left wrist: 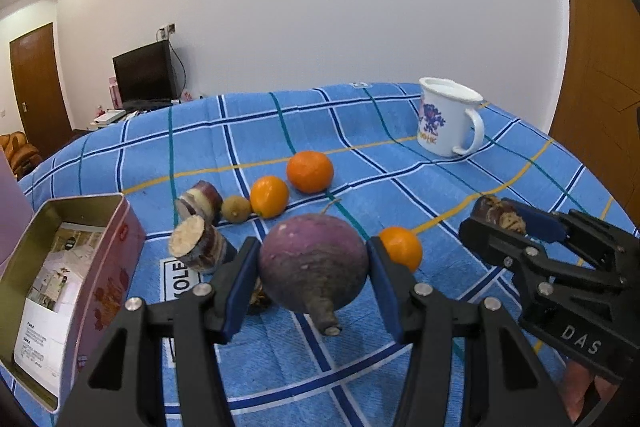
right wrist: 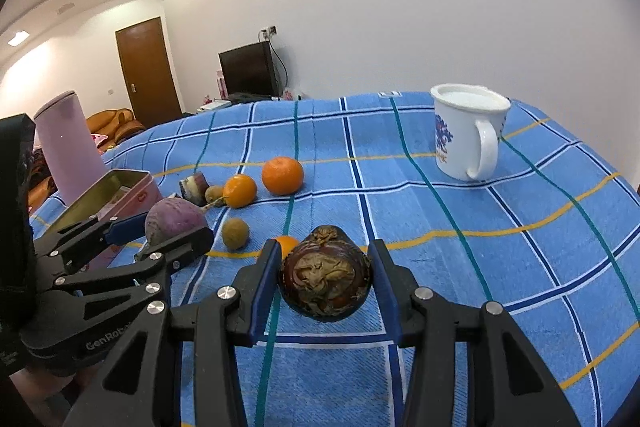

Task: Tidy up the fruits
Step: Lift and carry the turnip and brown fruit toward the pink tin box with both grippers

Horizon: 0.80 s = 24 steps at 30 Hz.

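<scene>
Blue plaid cloth over the table, white wall behind, wooden door and dark monitor at far left.

Left gripper is clamped on a purple turnip; right gripper is clamped on a dark brown bulb. Oranges, sugarcane pieces and a brown fruit are noted on the cloth beyond, an open tin at left, a white mug far right.

mug behind oranges, tin left

Woven checked cloth, glossy enamel mug, metal tin
</scene>
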Each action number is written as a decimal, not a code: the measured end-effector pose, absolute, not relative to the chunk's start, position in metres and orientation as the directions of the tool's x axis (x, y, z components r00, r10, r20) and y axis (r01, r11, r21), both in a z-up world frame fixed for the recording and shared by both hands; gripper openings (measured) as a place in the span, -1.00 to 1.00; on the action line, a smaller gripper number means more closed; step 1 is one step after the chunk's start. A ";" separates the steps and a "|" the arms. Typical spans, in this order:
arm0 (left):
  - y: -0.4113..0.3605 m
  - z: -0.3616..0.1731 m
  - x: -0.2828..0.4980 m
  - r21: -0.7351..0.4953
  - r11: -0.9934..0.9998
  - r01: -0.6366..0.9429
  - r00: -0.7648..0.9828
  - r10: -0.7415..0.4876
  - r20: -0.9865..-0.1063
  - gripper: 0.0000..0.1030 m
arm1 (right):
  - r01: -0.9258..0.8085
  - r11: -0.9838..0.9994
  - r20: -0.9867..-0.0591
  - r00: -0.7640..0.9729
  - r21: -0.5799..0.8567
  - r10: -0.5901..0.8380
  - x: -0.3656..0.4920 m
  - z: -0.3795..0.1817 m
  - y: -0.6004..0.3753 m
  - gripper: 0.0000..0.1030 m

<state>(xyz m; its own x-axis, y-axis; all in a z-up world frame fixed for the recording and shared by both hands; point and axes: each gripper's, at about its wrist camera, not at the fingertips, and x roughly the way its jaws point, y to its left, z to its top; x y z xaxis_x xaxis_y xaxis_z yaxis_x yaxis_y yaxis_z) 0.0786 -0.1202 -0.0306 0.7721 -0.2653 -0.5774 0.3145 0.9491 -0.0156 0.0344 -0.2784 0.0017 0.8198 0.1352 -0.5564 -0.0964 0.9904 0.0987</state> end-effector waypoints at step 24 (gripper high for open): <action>-0.109 -0.021 0.057 -0.013 0.967 0.255 0.844 -0.229 -0.485 0.08 | -0.134 0.988 -0.474 0.867 0.081 0.156 0.018 0.009 -0.275 -0.09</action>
